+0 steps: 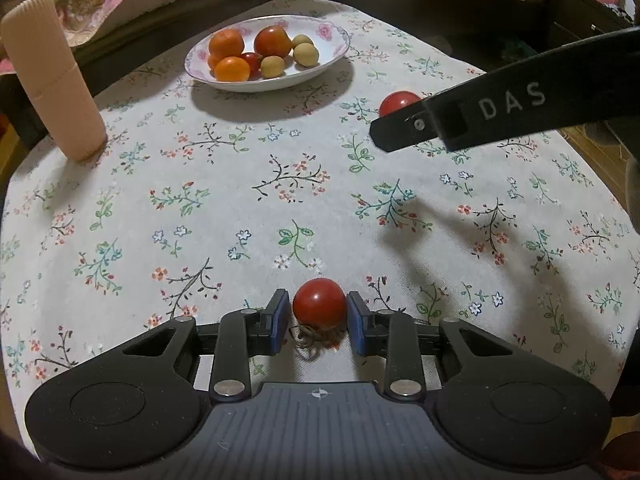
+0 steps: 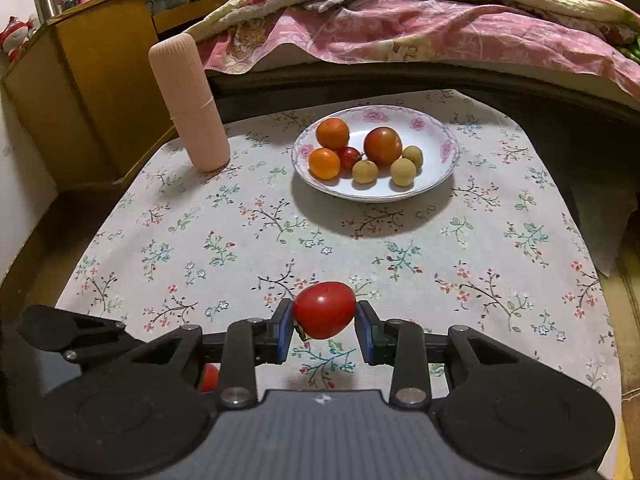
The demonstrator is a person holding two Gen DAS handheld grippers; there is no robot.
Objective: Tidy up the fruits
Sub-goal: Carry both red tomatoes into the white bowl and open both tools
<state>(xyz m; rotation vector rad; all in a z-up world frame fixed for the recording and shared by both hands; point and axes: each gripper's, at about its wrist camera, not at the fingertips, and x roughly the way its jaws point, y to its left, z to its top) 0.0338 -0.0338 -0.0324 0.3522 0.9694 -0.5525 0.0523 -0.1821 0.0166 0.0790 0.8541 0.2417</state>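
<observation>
Tomatoes sit in both your grippers: your left gripper (image 1: 319, 314) brackets one tomato (image 1: 319, 307) resting on the tablecloth (image 1: 224, 208), jaws not quite touching. Your right gripper (image 2: 324, 322) clamps another tomato (image 2: 325, 309) before the fruit plate (image 2: 434, 184).

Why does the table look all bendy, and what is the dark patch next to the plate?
In both wrist views the fisheye lens bends the tablecloth's edges. In the right wrist view the dark patch is the plate's shadow. In the left wrist view the right hand-held gripper also casts a soft shadow on the cloth.
</observation>
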